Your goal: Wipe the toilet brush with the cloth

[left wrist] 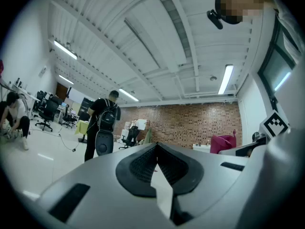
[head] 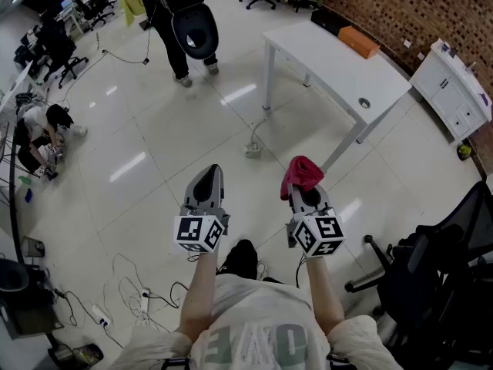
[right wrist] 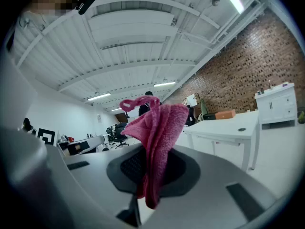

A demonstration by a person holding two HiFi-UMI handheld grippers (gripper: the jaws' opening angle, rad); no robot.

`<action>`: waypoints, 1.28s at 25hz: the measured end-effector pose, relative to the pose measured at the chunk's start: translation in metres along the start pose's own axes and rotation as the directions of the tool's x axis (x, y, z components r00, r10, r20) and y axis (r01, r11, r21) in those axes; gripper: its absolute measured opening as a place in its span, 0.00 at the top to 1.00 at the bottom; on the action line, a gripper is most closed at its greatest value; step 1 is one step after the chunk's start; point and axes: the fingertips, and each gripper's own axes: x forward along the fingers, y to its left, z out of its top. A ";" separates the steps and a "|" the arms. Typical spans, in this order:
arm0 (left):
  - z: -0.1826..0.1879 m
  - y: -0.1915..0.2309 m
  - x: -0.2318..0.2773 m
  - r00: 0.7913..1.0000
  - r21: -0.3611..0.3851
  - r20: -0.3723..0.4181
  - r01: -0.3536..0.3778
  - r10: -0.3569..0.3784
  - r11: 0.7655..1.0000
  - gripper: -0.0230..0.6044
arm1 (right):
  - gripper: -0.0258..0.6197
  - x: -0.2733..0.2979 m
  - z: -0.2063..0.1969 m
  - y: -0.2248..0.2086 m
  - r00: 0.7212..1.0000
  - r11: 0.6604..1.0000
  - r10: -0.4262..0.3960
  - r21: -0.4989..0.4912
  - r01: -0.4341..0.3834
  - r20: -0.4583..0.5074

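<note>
Head view is showing the left gripper and the right gripper sticking out side by side over the shiny white floor. The left one's jaws are pressing together with nothing between them, and the right one's jaws are pinching the pink cloth, which is bunching up above them. A white table is standing far off on the right, and a person with a backpack is standing far away.

Large pale letters are seen upside down on the front of the person's shirt — only "OVE" can be partly made out, the rest being cut off. No other lettering can be read.
</note>
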 end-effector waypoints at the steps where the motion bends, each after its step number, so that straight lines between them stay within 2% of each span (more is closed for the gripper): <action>1: -0.004 0.005 0.008 1.000 0.000 -0.002 -0.002 0.002 1.000 0.96 | 0.91 0.008 -0.004 -0.004 1.000 1.000 0.002 0.001 -0.002 -0.009; 5: -0.020 0.029 0.053 1.000 -0.007 -0.008 -0.003 0.003 1.000 0.96 | 0.91 0.057 -0.015 -0.025 0.999 1.000 0.003 0.013 -0.003 -0.033; 9: -0.028 0.066 0.132 1.000 -0.022 -0.001 0.010 -0.010 1.000 0.96 | 0.91 0.133 -0.007 -0.054 0.999 1.000 -0.010 0.006 0.010 -0.033; 15: -0.012 0.122 0.272 0.996 -0.002 0.010 0.090 -0.090 0.996 0.96 | 0.91 0.260 0.039 -0.100 0.998 0.998 -0.068 -0.016 0.068 0.001; 20: -0.011 0.153 0.358 0.990 -0.002 -0.006 0.138 -0.138 0.990 0.96 | 0.91 0.335 0.074 -0.127 0.996 0.996 -0.081 -0.045 0.083 0.039; 24: -0.031 0.164 0.396 0.989 -0.033 -0.056 0.138 -0.139 0.990 0.96 | 0.91 0.371 0.088 -0.142 0.997 0.996 -0.061 -0.057 0.063 0.038; 27: -0.041 0.167 0.413 0.988 -0.026 -0.077 0.131 -0.132 0.991 0.96 | 0.91 0.393 0.088 -0.154 1.000 0.998 -0.020 -0.056 0.021 0.021; 30: -0.070 0.173 0.417 0.985 0.001 -0.105 0.134 -0.134 0.991 0.96 | 0.91 0.407 0.070 -0.164 1.000 0.998 0.023 -0.067 -0.021 0.018; 32: -0.104 0.182 0.422 0.987 0.006 -0.090 0.138 -0.137 0.990 0.96 | 0.91 0.420 0.042 -0.182 0.999 0.995 0.036 -0.091 -0.033 0.038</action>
